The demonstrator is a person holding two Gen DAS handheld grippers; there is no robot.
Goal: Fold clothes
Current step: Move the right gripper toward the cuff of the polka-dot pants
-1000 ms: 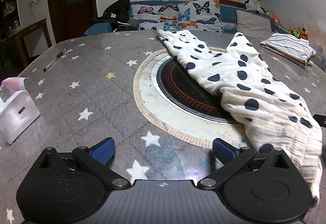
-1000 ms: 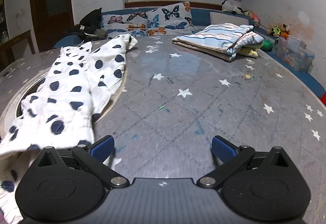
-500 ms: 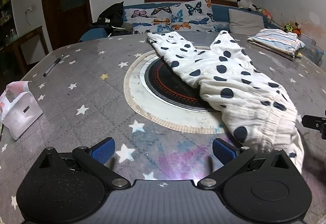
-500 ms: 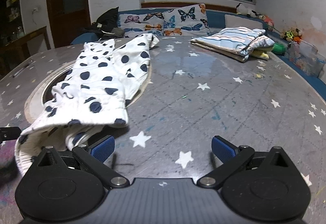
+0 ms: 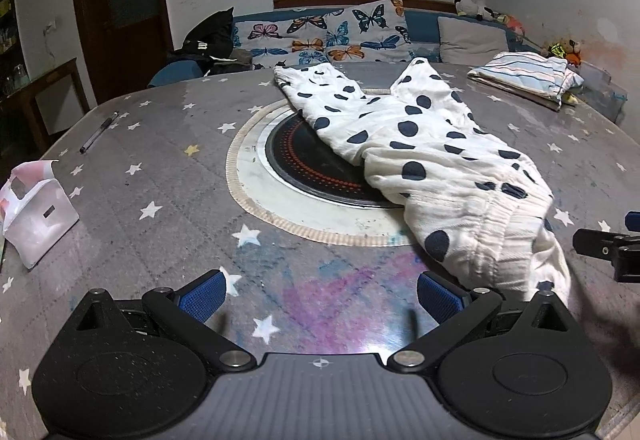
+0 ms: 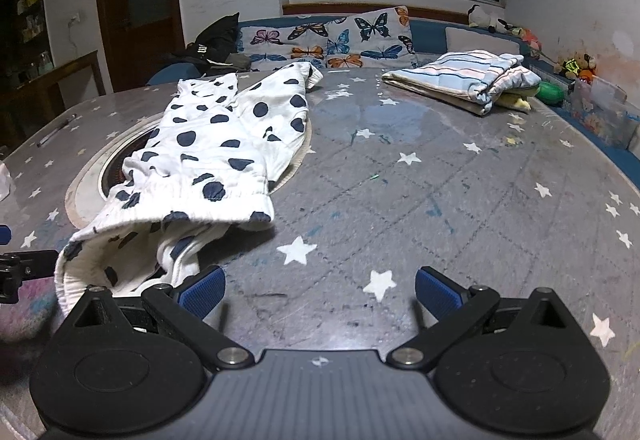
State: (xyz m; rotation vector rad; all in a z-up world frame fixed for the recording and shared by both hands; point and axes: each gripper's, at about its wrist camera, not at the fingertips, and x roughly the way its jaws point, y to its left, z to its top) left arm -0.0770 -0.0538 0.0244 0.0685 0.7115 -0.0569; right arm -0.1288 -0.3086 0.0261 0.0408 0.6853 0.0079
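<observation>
Claws both gape wide, left claw [image 5: 322, 292] and right claw [image 6: 320, 290] flanking polka-dot trousers [image 5: 436, 163] waistband

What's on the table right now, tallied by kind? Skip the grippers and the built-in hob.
Unfolded garments: 1, polka-dot pants
Folded garments: 1, striped stack; more beneath it cannot be ruled out
Pens: 1, pen
White bags: 1, white bag
Total: 4

Both tools backed away; trousers [image 5: 448, 175] waistband released.
</observation>
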